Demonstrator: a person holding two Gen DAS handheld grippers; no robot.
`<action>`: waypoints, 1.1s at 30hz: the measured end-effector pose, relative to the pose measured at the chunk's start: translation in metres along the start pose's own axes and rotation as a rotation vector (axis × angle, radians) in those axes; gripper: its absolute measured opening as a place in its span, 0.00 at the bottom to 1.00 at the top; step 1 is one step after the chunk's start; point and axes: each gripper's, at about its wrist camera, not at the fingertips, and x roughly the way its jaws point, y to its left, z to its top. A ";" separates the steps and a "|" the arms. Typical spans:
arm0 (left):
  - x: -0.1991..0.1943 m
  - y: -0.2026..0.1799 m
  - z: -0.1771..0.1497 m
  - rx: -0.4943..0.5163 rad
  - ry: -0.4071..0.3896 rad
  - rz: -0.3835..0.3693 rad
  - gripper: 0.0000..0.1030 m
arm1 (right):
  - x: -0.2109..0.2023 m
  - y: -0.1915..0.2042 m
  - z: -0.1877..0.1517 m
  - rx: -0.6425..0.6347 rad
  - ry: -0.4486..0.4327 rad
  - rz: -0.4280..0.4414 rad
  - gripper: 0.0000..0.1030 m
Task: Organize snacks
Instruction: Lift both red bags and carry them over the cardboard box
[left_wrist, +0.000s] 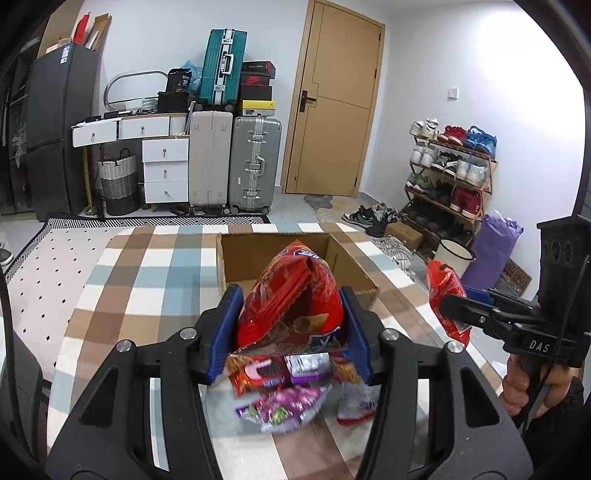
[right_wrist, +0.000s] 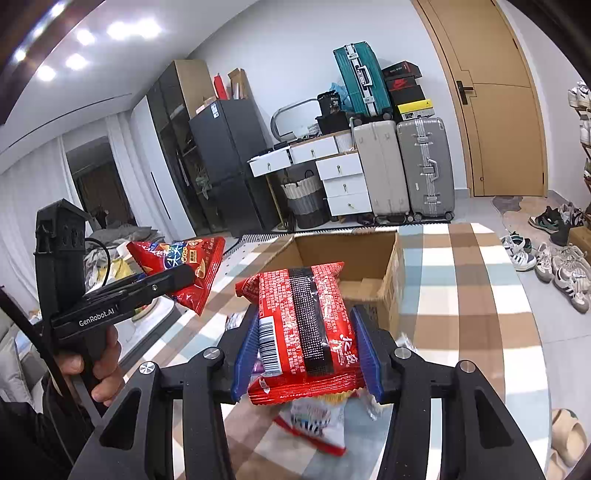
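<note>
My left gripper (left_wrist: 290, 306) is shut on a red chip bag (left_wrist: 295, 295), held above the table in front of the open cardboard box (left_wrist: 347, 258). It also shows in the right wrist view (right_wrist: 184, 275), where the chip bag (right_wrist: 188, 262) hangs from it. My right gripper (right_wrist: 304, 325) is shut on a red snack packet with a black stripe (right_wrist: 306, 328), just short of the box (right_wrist: 373, 251). That packet also shows in the left wrist view (left_wrist: 445, 295). Several loose snack packs (left_wrist: 280, 391) lie on the checked tablecloth (left_wrist: 147, 295) under the grippers.
A white-and-red packet (right_wrist: 317, 424) lies below my right gripper. Suitcases (left_wrist: 229, 162), a white drawer unit (left_wrist: 164, 170) and a door (left_wrist: 332, 96) stand behind the table. A shoe rack (left_wrist: 450, 173) and loose shoes (right_wrist: 554, 266) are at the right.
</note>
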 end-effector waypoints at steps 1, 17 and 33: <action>0.003 0.002 0.004 -0.003 -0.003 0.001 0.49 | 0.002 -0.001 0.004 0.002 -0.002 0.000 0.47; 0.073 0.026 0.035 -0.001 0.006 0.030 0.49 | 0.046 -0.013 0.037 0.016 -0.008 0.012 0.47; 0.163 0.042 0.028 0.009 0.074 0.035 0.49 | 0.103 -0.040 0.042 0.078 0.065 -0.015 0.47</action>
